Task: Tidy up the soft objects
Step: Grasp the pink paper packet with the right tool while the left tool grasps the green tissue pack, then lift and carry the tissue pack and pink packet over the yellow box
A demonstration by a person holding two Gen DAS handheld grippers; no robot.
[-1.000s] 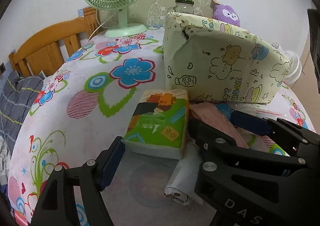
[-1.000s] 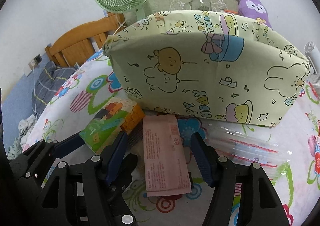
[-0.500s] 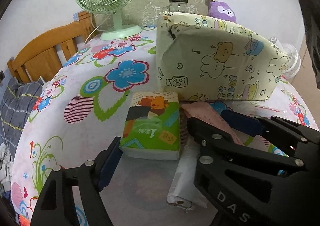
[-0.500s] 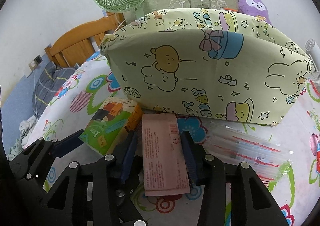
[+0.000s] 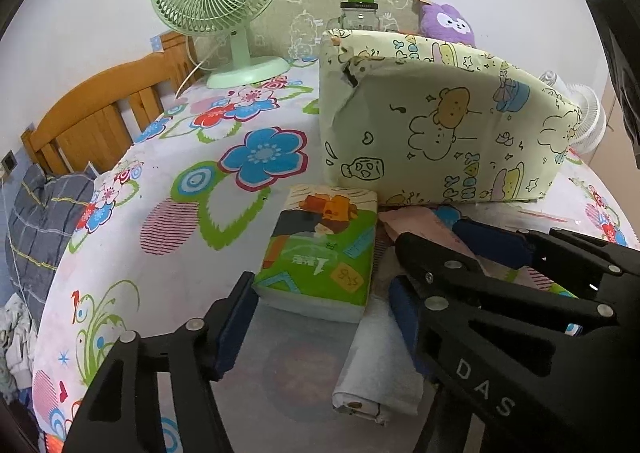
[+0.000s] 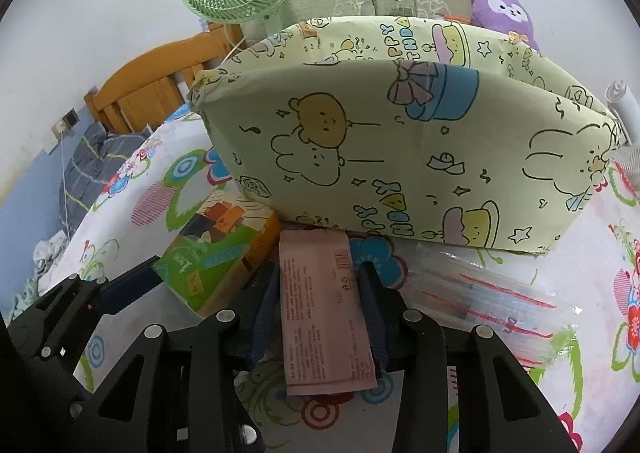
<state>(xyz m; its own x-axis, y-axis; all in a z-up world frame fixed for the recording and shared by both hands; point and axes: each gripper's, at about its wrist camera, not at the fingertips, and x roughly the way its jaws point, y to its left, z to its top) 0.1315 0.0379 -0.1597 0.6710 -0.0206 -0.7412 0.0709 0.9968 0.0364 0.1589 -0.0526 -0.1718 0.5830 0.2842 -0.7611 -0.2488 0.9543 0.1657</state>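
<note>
Now right gripper (image 6: 318,315) clamps pink packet (image 6: 322,309) lying flat just in front of cartoon box (image 6: 400,141). Left gripper (image 5: 320,317) gapes, tissue pack (image 5: 322,249) between its tips, untouched. Risks: thin packet buckles or slips; tissue pack, touching packet's left edge, gets dragged; lift snags box's front wall.

The cartoon-print box (image 6: 408,157) stands straight ahead, walling off the far side of the surface (image 5: 132,237). The tissue pack (image 5: 320,253), pink packet (image 6: 324,313) and clear plastic bags (image 6: 492,297) crowd its near face. Open cloth lies toward the left edge, up to the fan (image 5: 224,13) at the far-left corner.
</note>
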